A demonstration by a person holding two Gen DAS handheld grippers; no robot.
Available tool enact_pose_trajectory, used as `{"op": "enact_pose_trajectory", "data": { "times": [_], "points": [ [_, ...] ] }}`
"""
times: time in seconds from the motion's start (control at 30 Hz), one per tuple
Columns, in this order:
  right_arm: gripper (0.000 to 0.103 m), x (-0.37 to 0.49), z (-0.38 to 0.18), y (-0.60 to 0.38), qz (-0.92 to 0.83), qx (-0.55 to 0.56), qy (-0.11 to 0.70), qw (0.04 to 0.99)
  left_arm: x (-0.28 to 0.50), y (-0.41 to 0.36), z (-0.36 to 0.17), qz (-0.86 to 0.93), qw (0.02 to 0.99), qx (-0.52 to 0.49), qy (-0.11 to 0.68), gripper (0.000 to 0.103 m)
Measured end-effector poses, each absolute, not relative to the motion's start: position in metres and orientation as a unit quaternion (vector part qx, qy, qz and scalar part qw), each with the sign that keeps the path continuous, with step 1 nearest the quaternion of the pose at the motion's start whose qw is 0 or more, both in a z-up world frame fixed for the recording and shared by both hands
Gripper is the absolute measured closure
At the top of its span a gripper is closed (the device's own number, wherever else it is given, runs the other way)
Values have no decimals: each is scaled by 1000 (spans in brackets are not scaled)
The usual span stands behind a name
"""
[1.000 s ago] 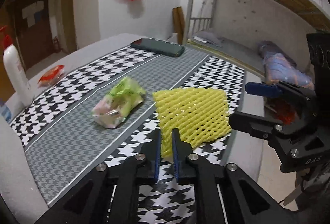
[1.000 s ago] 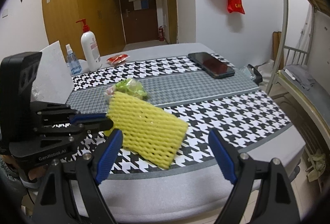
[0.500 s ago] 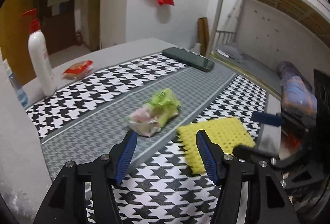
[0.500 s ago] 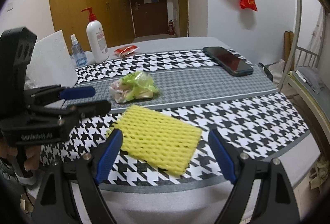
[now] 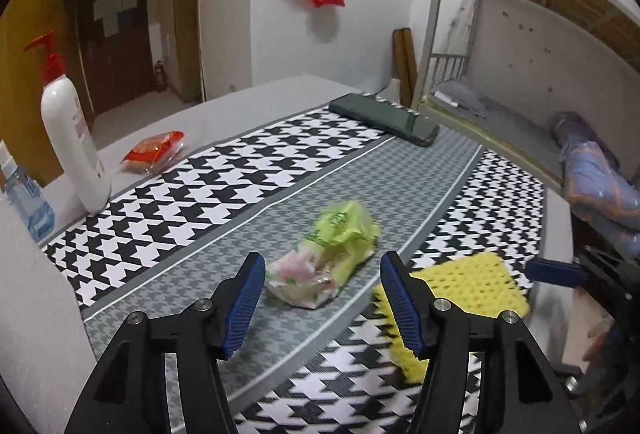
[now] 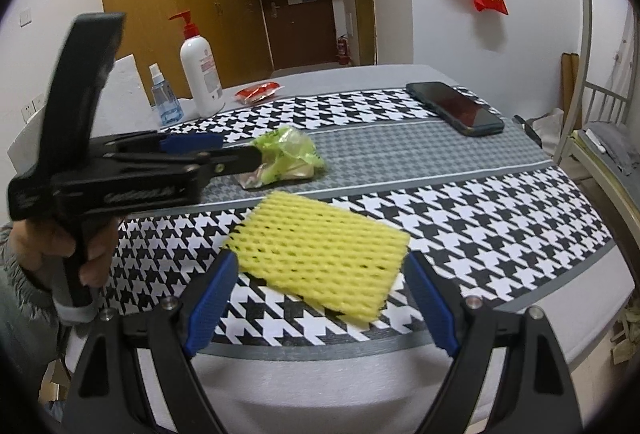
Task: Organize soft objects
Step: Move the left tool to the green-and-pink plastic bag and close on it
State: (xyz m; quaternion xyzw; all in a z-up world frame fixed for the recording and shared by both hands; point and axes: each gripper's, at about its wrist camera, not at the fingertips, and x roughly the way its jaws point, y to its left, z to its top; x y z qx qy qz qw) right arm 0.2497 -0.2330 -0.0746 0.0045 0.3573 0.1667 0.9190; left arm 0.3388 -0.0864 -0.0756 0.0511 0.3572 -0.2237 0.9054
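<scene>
A yellow foam net [image 6: 320,258] lies flat on the houndstooth cloth [image 6: 480,210] near the table's front edge. My right gripper [image 6: 320,266] hovers open just in front of it, the net's near edge between the blue fingertips, pads not touching. In the left wrist view the net [image 5: 472,286] sits to the right of my left gripper [image 5: 322,266], which is open. A crumpled green and pink plastic bag [image 5: 328,254] lies on the grey stripe just past its fingertips. In the right wrist view the left gripper [image 6: 236,150] partly covers the bag [image 6: 288,154].
A dark phone [image 5: 384,118] lies at the far end of the cloth. A white pump bottle [image 5: 72,138], a small spray bottle [image 5: 24,194] and a red packet [image 5: 154,152] stand at the back left. A bunk bed [image 5: 500,114] is on the right. A hand [image 6: 60,246] holds the left gripper.
My left gripper opened and let go of the yellow net, which now lies flat. It then swung left until the plastic bag sits in front of it. The right gripper kept still.
</scene>
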Motion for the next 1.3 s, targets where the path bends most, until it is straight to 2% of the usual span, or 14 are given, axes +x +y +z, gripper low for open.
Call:
{"op": "enact_pose_trajectory", "data": {
  "times": [0.63,0.7,0.73,0.8,0.87,0.93,1.3],
  "points": [
    [15,242,-72,-241,176,-8,352,919,359,-103,-91,-236,890,70,383,42],
    [15,241,-71,-243,178,-9,351,919,360,-105,-93,-243,885,75,389,45],
    [15,241,-71,-243,178,-9,350,920,360,-107,-93,-246,883,77,392,54],
    [15,240,-71,-246,176,-5,350,920,360,-107,-94,-250,881,77,395,56],
    [15,241,-71,-247,173,-4,352,920,361,-104,-94,-255,880,69,395,68],
    [15,240,-72,-247,171,-5,353,920,359,-104,-94,-255,881,70,393,72],
    [15,244,-68,-231,153,-30,352,923,337,-81,-78,-223,909,43,349,74]
  ]
}}
